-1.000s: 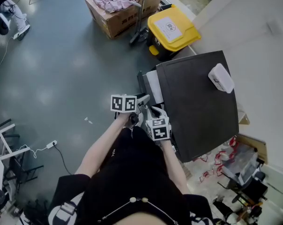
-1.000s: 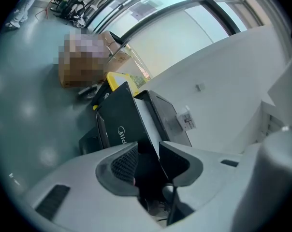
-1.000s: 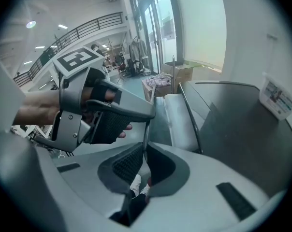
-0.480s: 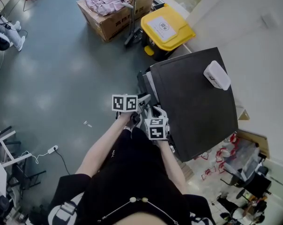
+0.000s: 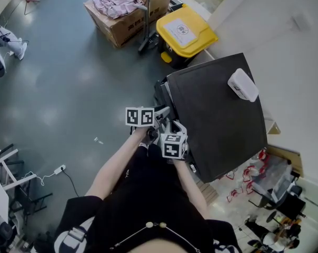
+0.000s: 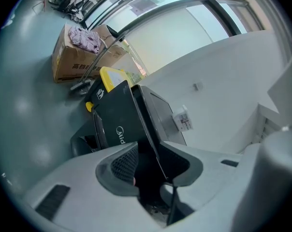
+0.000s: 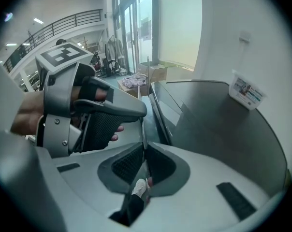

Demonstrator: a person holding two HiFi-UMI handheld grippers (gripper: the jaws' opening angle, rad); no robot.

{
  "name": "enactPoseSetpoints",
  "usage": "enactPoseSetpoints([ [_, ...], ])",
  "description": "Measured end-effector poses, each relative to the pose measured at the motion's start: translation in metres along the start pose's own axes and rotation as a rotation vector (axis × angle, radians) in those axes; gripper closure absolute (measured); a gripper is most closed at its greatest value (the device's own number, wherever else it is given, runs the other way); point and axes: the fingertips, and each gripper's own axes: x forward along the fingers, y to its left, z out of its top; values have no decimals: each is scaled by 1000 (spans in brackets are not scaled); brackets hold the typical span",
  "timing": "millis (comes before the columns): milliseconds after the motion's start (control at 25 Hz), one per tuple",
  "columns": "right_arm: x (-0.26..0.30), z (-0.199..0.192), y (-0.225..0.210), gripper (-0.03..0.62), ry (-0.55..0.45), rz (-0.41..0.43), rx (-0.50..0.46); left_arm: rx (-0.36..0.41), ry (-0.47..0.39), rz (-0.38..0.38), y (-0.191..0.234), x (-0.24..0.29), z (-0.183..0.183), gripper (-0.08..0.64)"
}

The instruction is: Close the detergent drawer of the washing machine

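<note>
Fingers of the left gripper [image 6: 148,154] stand apart astride the top front edge of the smooth, dark-grey, boxy washing machine [image 5: 217,115]; the ribbed ones of the right gripper [image 7: 143,153] are pressed together, empty. The slim pale plastic detergent drawer [image 5: 166,91], at the machine's far front corner, seems nearly home; a skewed push could jam it.

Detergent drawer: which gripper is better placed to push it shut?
Probably left. The left gripper, jaws apart, sits off the washing machine's front, nearest the drawer. The right gripper, jaws together, is farther along the front edge, beyond the left one.
</note>
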Motion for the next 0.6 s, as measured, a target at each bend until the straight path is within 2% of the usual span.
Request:
enactPoseSetpoints([
  [600,-17,5,-23,569,-66,-128,-38,-1,-5,-41,-11,15,9,423],
])
